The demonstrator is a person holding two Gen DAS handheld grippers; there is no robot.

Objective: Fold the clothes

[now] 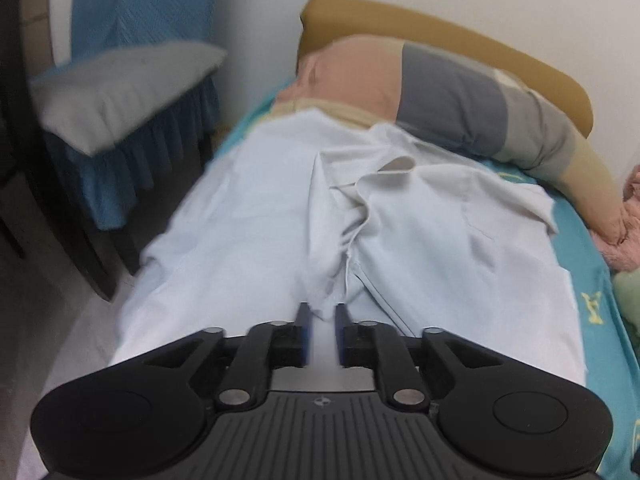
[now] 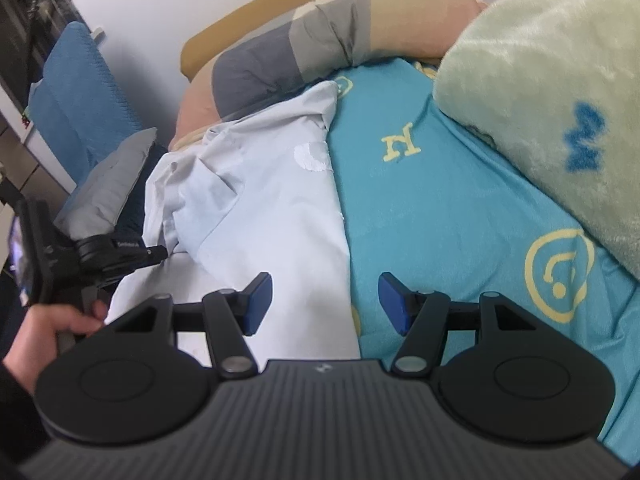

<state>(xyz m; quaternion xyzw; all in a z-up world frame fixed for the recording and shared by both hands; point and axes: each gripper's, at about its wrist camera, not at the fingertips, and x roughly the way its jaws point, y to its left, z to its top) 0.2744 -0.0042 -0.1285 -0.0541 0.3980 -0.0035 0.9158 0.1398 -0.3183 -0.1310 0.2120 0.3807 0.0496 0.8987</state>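
left wrist view has the left hand-held gripper pinching a bunched fold of the pale blue garment spread on the bed, while the right hand-held gripper hangs wide open over the garment's right edge.

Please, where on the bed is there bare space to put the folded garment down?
The free patch is the turquoise sheet, bordered by the pale blue garment on one side and the green fleece blanket on the other. The open right gripper hovers at the garment's edge. The head end is crowded by the long patchwork pillow.
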